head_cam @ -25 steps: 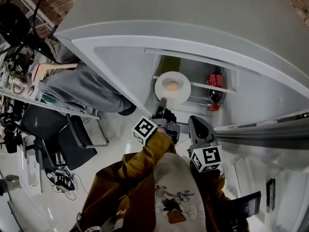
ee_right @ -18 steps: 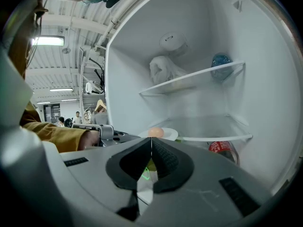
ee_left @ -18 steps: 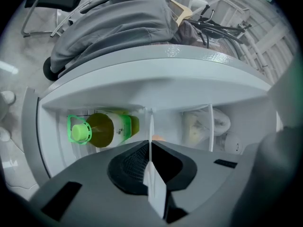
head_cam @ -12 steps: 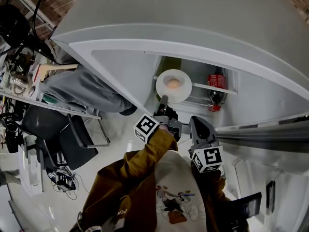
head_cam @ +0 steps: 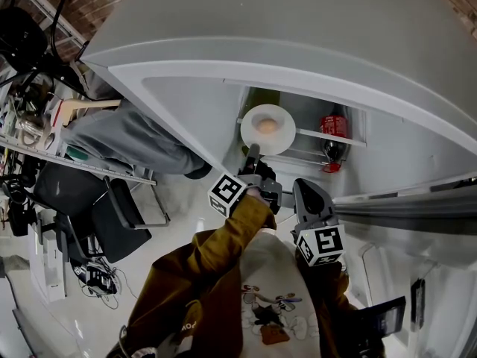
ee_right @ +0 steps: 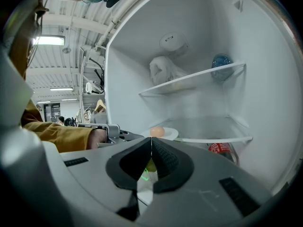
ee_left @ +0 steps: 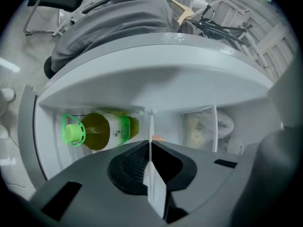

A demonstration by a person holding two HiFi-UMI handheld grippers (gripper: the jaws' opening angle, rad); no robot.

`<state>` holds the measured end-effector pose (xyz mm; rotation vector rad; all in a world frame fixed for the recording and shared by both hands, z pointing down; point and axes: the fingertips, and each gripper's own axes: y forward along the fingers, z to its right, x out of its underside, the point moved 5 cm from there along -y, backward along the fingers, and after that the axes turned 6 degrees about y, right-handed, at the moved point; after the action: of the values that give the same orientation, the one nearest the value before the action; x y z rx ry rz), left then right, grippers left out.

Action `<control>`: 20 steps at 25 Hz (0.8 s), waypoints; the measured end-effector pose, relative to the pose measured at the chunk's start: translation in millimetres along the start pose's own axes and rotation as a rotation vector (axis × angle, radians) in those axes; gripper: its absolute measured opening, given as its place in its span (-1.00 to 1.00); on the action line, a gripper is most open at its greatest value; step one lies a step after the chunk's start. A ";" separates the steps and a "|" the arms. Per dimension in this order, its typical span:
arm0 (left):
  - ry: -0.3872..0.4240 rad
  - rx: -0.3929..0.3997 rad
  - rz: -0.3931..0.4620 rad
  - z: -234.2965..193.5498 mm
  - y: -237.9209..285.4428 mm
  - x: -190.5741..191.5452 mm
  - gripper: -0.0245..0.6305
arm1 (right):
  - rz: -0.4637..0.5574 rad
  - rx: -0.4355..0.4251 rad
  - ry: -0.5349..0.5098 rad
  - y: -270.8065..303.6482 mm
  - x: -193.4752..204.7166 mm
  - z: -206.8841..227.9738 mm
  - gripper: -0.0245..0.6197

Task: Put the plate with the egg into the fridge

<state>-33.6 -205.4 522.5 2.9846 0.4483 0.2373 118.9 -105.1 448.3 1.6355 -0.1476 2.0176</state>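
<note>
No legible text or labels

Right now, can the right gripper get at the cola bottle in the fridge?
Probably yes. The fridge is open, the right gripper holds nothing, and the cola bottle lies below the shelf, right of the plate, with nothing visible between. The gripper's jaws are together; they'd need opening first.

**A:** Where's the head cam looking from?

**B:** From up top, steeply down over the left tool (head_cam: 252,152) and right tool (head_cam: 303,186) into the open fridge (head_cam: 313,21).

**A:** And the tool cams?

**B:** The left one's right up close, facing the shelf, with the plate (ee_left: 155,188) edge-on at its nose. The right one sits further back and looks in at an angle. All three catch the plate. Head and right also share the red bottle (head_cam: 333,125).
</note>
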 end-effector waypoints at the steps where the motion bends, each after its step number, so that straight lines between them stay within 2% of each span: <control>1: 0.000 -0.001 0.001 0.0 0.8 -0.3 -0.86 | -0.001 0.000 -0.001 -0.2 -0.3 0.1 -0.91; 20: -0.009 -0.004 0.019 0.9 19.1 -3.3 -0.86 | -0.007 0.018 0.011 2.1 0.3 8.5 -0.91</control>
<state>-31.2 -224.6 523.7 2.9858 0.4181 0.2264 125.3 -110.3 451.3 1.6326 -0.1198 2.0277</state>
